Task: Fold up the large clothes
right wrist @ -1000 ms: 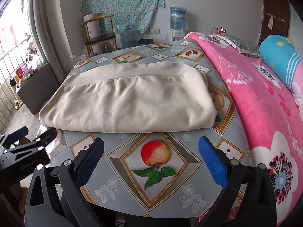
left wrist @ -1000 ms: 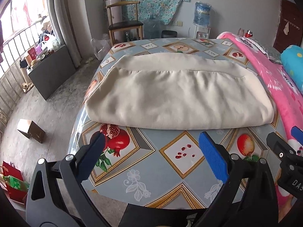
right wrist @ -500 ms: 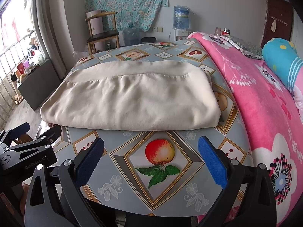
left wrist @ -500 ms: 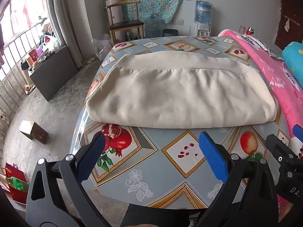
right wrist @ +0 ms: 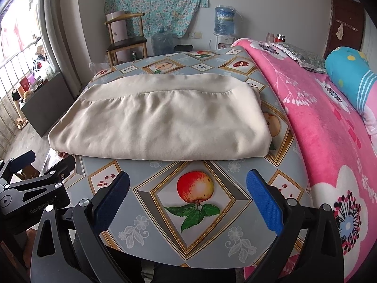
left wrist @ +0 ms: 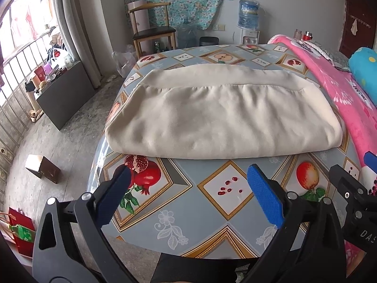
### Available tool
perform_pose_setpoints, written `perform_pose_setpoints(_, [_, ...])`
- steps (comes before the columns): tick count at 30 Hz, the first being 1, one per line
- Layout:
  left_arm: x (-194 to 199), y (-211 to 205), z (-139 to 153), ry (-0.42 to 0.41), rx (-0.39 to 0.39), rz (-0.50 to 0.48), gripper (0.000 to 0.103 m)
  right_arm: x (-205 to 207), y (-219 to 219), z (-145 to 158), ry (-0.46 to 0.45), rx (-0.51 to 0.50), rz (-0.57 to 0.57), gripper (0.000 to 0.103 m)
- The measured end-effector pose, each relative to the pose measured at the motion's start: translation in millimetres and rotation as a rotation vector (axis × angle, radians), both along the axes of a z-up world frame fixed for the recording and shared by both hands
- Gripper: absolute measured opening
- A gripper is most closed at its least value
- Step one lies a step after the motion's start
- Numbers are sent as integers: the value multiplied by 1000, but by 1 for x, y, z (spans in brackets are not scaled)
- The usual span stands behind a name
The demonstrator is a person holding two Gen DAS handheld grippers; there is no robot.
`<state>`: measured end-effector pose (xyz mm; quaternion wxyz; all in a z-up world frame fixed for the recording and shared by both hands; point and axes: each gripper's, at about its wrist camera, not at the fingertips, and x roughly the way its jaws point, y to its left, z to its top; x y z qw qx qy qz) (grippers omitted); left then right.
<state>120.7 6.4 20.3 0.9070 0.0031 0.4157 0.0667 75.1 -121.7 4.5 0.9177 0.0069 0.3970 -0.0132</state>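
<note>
Cream garment lies folded on the fruit-print table.

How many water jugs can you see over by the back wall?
2: one water jug upside down on the dispenser, one water jug on the floor beside the chair. More may be hidden behind the table.
</note>
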Motion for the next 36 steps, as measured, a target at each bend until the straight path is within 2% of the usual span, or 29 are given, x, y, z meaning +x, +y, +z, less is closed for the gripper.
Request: perform_pose_setpoints(36, [0,1,2,-2,-4,1,95,0,1,3,2,-18,4,97])
